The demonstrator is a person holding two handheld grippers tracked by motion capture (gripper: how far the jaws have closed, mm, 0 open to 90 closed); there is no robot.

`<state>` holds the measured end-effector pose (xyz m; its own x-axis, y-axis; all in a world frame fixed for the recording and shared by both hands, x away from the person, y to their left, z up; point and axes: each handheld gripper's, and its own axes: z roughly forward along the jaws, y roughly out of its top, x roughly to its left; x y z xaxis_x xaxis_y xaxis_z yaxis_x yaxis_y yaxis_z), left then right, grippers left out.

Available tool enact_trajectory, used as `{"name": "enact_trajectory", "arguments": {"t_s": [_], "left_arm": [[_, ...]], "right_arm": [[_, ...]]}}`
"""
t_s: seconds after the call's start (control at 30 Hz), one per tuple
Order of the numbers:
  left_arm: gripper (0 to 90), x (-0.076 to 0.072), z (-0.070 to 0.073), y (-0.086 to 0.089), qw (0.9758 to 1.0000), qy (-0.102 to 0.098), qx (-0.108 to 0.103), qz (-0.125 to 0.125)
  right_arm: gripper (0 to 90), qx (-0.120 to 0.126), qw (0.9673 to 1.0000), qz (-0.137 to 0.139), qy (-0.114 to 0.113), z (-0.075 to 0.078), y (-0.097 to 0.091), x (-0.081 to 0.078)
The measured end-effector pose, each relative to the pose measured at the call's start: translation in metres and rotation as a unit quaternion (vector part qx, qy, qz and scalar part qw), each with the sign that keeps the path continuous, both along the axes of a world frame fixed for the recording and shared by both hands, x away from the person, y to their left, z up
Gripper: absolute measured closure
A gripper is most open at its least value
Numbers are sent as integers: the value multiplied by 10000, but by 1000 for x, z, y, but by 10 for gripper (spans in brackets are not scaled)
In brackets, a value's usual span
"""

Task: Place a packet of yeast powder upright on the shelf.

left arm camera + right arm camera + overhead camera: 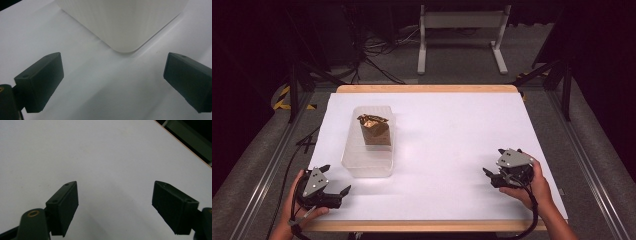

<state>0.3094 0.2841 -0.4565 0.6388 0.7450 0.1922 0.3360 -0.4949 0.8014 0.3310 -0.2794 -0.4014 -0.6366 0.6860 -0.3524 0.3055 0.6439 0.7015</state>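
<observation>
A clear plastic container (368, 160) stands on the left half of the white table (452, 140). Inside it, toward the far end, sits a brown crumpled bag-like object (373, 130). My left gripper (335, 179) rests near the table's front left corner, just short of the container, open and holding nothing. In the left gripper view a rounded corner of the container (125, 25) lies ahead of the open left gripper (112, 67). My right gripper (493, 161) sits at the front right, open and empty. In the right gripper view the right gripper (115, 195) has bare table between its jaws.
The table has a wooden rim (427, 88) along its far edge. Beyond it, on the floor, stand a white metal frame (462, 22) and loose cables (377, 50). Metal rails (267, 165) run along both sides of the table.
</observation>
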Motion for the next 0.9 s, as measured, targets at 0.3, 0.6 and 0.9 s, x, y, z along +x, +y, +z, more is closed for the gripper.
{"name": "enact_trajectory", "arguments": {"t_s": [0.3, 0.6, 0.9], "left_arm": [[38, 0, 0, -1, 10000, 1, 5, 4], [38, 2, 1, -3, 10000, 2, 43, -56], [38, 4, 1, -3, 10000, -15, -26, -43]], "right_arm": [[187, 240, 9997, 80, 18, -8, -15, -12], [148, 582, 9983, 30, -11, -15, -35, -24], [122, 844, 9962, -218, -72, -24, -56, -36]]}}
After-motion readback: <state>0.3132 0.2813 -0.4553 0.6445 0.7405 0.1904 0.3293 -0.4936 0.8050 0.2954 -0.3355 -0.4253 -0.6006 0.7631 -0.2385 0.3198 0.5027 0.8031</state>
